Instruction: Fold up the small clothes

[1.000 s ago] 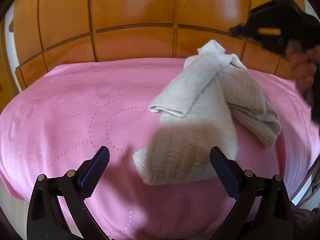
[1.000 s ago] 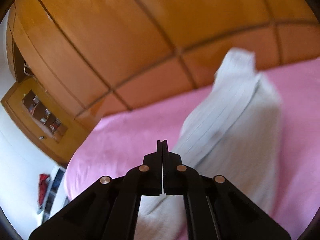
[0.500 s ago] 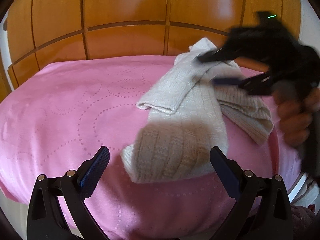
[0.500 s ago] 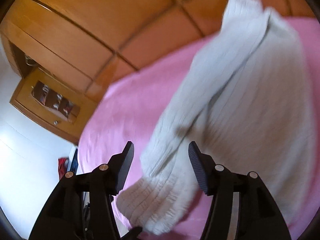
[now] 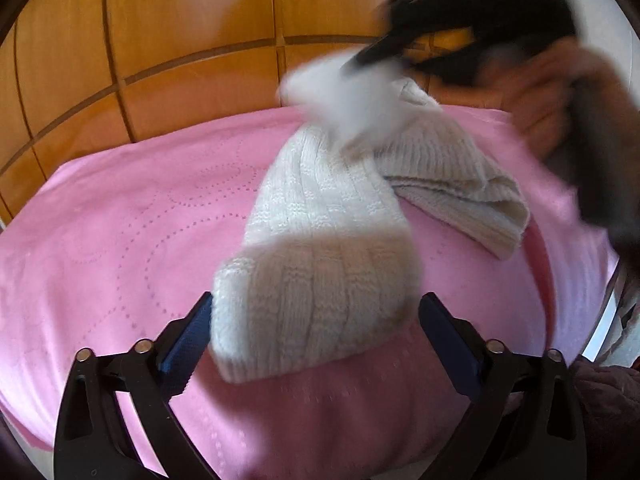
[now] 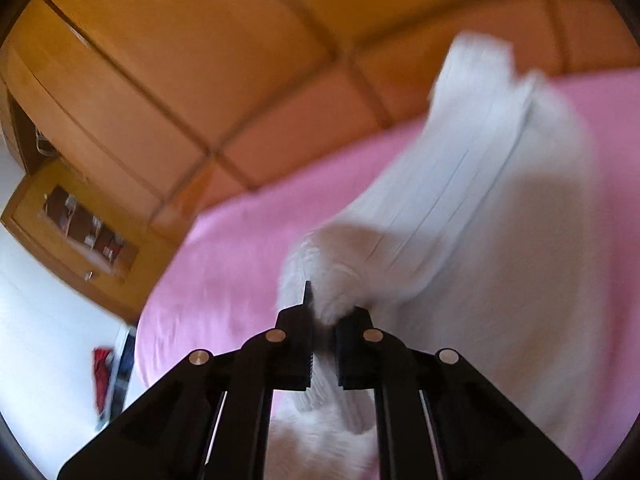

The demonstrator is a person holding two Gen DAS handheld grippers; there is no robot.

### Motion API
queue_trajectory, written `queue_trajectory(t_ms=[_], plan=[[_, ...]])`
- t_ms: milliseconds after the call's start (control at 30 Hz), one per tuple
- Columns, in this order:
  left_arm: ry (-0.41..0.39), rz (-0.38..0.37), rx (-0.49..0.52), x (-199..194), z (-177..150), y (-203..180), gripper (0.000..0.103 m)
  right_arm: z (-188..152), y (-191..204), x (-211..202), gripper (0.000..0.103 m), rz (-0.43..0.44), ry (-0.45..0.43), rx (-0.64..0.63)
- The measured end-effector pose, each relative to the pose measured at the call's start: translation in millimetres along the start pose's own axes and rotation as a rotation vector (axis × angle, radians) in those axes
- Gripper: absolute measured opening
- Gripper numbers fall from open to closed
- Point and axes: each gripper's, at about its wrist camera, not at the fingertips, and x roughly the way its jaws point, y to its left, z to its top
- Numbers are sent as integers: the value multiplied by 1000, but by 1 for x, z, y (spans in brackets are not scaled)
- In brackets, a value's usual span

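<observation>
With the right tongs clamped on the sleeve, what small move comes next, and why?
Probably carry the sleeve across the cream knit sweater and lay it flat. The right tongs pinch its cuff end, lifted and blurred. The left tongs, closing slightly, straddle the hem without pressing it.

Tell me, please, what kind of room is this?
Probably a bedroom. A pink bedspread covers a bed-like surface, wooden wardrobe panels stand right behind it, and a cream knitted sweater lies on the spread for folding.
</observation>
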Motion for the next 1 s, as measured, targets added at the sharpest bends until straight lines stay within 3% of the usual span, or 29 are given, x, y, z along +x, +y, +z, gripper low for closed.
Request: queue_trajectory(t_ms=[100,233,300,400,500,567,633,667,700,767,800,833,933,1000], plan=[[38,-10,9,13,2,3,64,32,-33,-66,7,-85,-144,24],[50,-60,-30,18,10,22,23,66,-100,-136,7,-314,-291,87],[50,-96,-104,17,22,40,15,78,-133,-155,7,-418,-323,131],[9,-84,-240,14,51,88,13,95,-185,-172,7,-592,-347,200],[-44,-16,-374,11,88,149,13,109,-230,-180,7,-755,-351,252],[-86,73,-447,9,115,190,13,114,-248,-178,7,-789,-346,278],[-111,161,-518,11,138,226,13,116,-259,-180,24,-801,-353,301],[-117,194,-560,14,147,243,13,112,-258,-180,60,-794,-358,307],[-118,214,-597,18,155,256,15,109,-259,-188,77,-781,-377,310],[-112,220,-653,24,164,275,24,99,-249,-193,77,-749,-405,280],[-110,226,-670,26,165,278,35,97,-247,-192,77,-710,-383,261],[-114,237,-684,27,164,278,48,91,-238,-188,77,-655,-348,240],[-143,249,-686,24,154,272,68,67,-203,-160,69,-455,-223,174],[-133,235,-695,28,145,266,69,48,-181,-135,61,-323,-123,146]])
